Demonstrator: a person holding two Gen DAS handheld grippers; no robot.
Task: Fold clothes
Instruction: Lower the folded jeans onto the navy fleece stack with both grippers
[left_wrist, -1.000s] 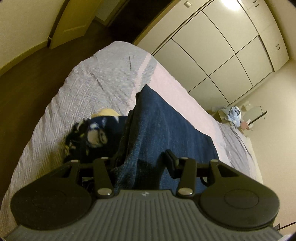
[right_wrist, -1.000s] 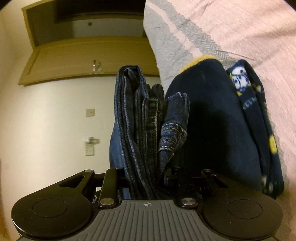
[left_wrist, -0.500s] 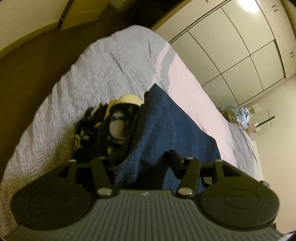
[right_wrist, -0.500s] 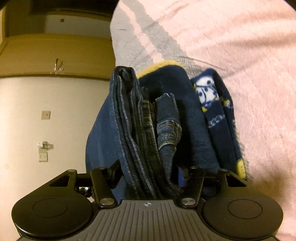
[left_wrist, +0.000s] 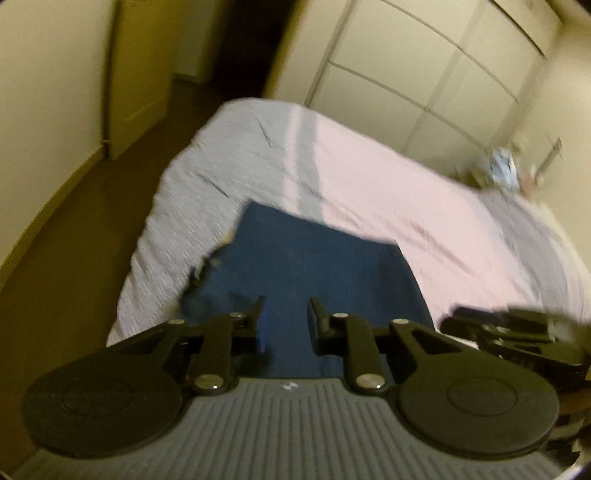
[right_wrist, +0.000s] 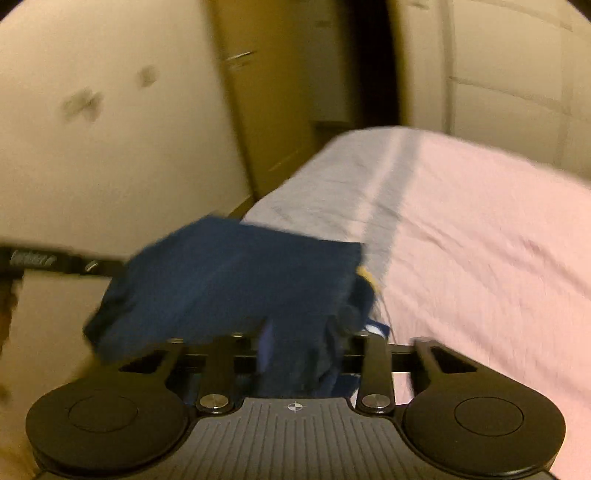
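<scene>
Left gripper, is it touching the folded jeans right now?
Cannot tell. In the left wrist view the left gripper sits open with the folded jeans showing between its fingers, but motion blur hides whether the finger pads meet the denim or hover above it.

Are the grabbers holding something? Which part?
Only the right gripper holds: it pinches the folded jeans at their near edge. The left gripper's jaws are open, holding nothing.
</scene>
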